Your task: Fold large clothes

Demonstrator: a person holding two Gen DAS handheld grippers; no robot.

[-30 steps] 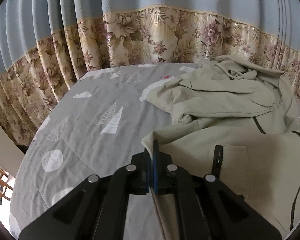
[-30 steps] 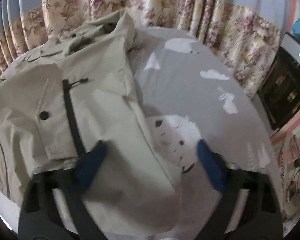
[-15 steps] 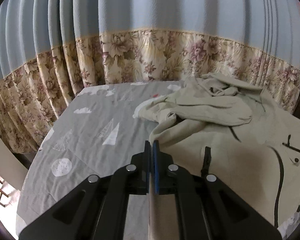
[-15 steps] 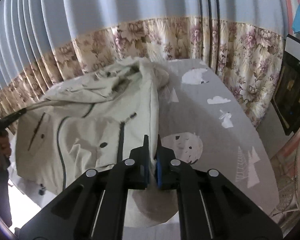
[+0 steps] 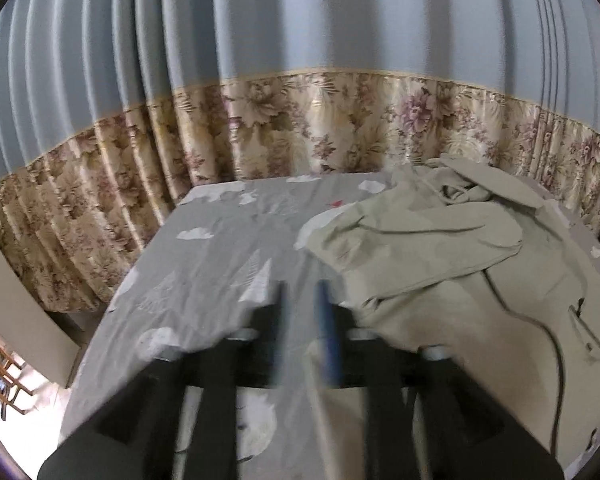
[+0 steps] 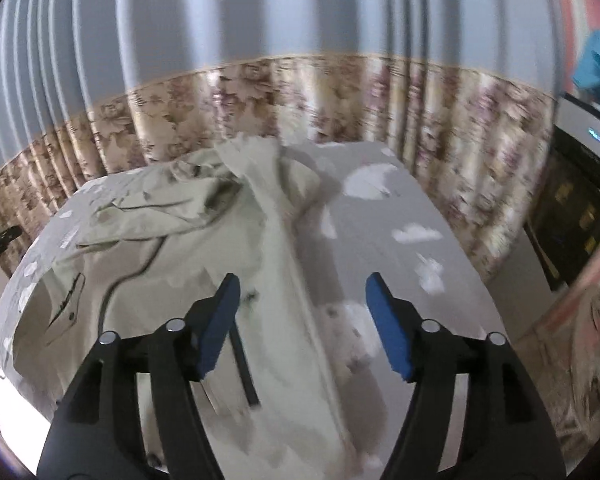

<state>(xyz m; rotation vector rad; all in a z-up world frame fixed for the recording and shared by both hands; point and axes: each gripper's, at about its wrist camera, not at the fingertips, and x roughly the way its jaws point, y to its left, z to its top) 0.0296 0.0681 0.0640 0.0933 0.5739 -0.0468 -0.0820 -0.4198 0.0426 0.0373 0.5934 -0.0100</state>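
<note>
Evidently soft, light and floppy, the beige jacket (image 6: 204, 280) lies ahead of both opening, empty hand-held grippers, left (image 5: 302, 320) and right (image 6: 302, 320), and is best pinched at its hem edge.

Left black two-finger gripper with blue pads (image 5: 302, 320): motion-blurred, jaws opening, narrow gap showing between pads, nothing seen pressed in gap. Tilted downward, raised over near edge of bed.

Right black two-finger gripper with blue pads (image 6: 302, 320): sharp, jaws opening, standing wide, pads (image 6: 220, 324) apart with nothing clamped. Tilted downward, raised over near edge of bed.

Tip of left gripper also visible at left rim of right wrist view.
</note>
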